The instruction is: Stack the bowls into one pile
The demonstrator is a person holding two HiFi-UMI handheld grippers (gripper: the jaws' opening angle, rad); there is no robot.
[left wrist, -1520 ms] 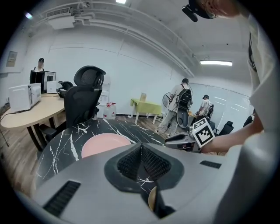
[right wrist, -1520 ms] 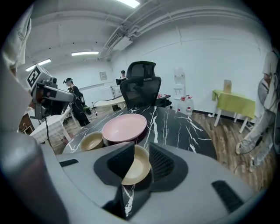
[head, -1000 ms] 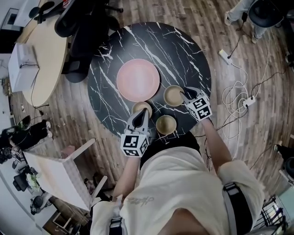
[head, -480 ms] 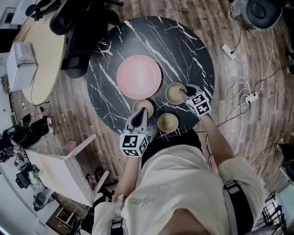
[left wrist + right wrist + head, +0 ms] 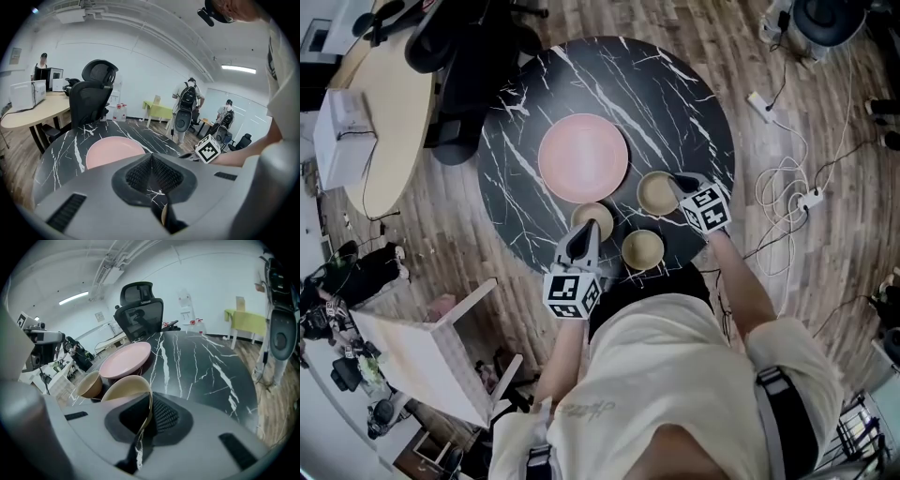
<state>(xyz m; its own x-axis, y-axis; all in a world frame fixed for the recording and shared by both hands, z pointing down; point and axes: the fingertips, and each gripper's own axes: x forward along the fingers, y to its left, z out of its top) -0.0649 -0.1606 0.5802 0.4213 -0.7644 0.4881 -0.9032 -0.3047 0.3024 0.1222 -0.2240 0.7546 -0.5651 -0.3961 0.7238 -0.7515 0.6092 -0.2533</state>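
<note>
Three tan bowls stand apart at the near edge of a black marble table [image 5: 675,103], in front of a pink plate [image 5: 583,157]. My right gripper [image 5: 681,186] is shut on the right rim of the right bowl [image 5: 654,195]; in the right gripper view that rim [image 5: 146,401] runs between the pads. The left bowl [image 5: 594,216] lies under my left gripper [image 5: 588,229], whose tips meet with only table showing between the pads [image 5: 151,157]. Whether it touches that bowl I cannot tell. The third bowl [image 5: 642,250] sits free between the two grippers.
A black office chair [image 5: 478,66] and a curved wooden desk [image 5: 384,122] stand at the far left. White cables and a power strip [image 5: 787,197] lie on the floor to the right. A white stand [image 5: 431,356] is near my left side. People stand in the room behind.
Hardly anything: the right gripper has edged slightly farther up the table at the right bowl's rim. The left gripper and all three bowls have stayed put.
</note>
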